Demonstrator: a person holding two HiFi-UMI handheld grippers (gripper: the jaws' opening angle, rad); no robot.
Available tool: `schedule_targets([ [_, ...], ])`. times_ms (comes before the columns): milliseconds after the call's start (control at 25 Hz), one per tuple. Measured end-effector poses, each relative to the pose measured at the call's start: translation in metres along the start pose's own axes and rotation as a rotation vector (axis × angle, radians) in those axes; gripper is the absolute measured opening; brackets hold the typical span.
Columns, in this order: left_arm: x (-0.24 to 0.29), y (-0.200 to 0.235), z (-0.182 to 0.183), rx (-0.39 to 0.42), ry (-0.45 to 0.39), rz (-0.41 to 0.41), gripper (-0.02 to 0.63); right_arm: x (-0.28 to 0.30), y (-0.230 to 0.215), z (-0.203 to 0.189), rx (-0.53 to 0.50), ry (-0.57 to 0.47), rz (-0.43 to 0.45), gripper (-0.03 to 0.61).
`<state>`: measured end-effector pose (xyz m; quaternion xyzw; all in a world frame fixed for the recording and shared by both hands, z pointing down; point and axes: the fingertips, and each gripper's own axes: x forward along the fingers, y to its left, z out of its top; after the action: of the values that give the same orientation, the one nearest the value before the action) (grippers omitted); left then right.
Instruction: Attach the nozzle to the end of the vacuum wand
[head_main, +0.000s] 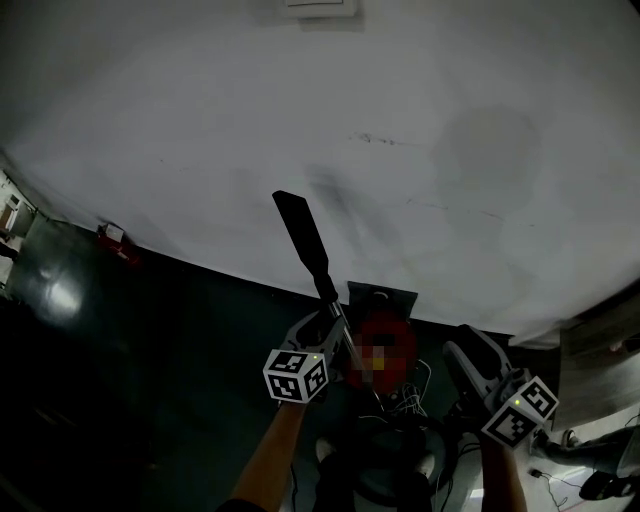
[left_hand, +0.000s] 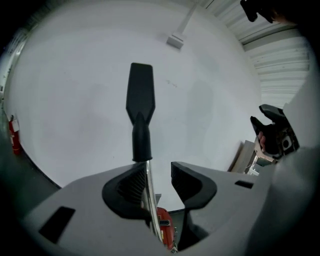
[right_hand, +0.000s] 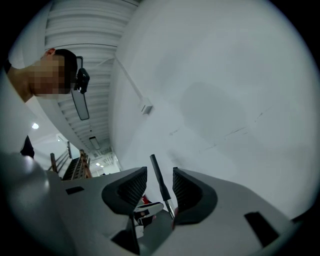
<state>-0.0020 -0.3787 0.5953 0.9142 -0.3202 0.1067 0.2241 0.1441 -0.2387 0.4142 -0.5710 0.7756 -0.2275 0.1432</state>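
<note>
Wand (left_hand: 148, 185) lost from sight behind a jaw of the left gripper (left_hand: 159, 167), red vacuum body (left_hand: 164, 223) mostly masked beneath, tangle of cables (head_main: 408, 402) too murky to sort, forearm (head_main: 268, 455) chopped by the bottom edge, small red object (head_main: 112, 238) by the wall too tiny to name

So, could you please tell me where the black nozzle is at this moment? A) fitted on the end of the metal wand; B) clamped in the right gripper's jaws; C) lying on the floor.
A: the black nozzle sits on the tip of the metal wand, which passes between the left gripper's parted jaws.
</note>
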Motion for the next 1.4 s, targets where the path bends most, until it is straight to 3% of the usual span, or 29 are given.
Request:
schedule_targets([
  [160,-0.033,-0.045,0.032,0.037,-0.044,-0.035,0.147,-0.004,0.018,-0.003,0.017,0.018,0.025,0.155],
  [520,-0.108,-0.141,0.097,0.139,-0.146,-0.056,0.043,-0.021,0.062,0.001,-0.008,-0.016,0.107,0.068],
  [760,-0.150,-0.193,0.111,0.198,-0.186,-0.042,0.005,-0.043,0.090,-0.001,-0.020,-0.015,0.136,0.034],
  [1080,-0.185,-0.228,0.117,0.215,-0.221,-0.011,0.005,-0.060,0.114,0.005,-0.041,-0.027,0.147,0.018],
  [1400,-0.208,-0.233,0.125,0.214,-0.257,0.018,0.004,-0.065,0.128,0.006,-0.054,-0.033,0.160,0.018],
])
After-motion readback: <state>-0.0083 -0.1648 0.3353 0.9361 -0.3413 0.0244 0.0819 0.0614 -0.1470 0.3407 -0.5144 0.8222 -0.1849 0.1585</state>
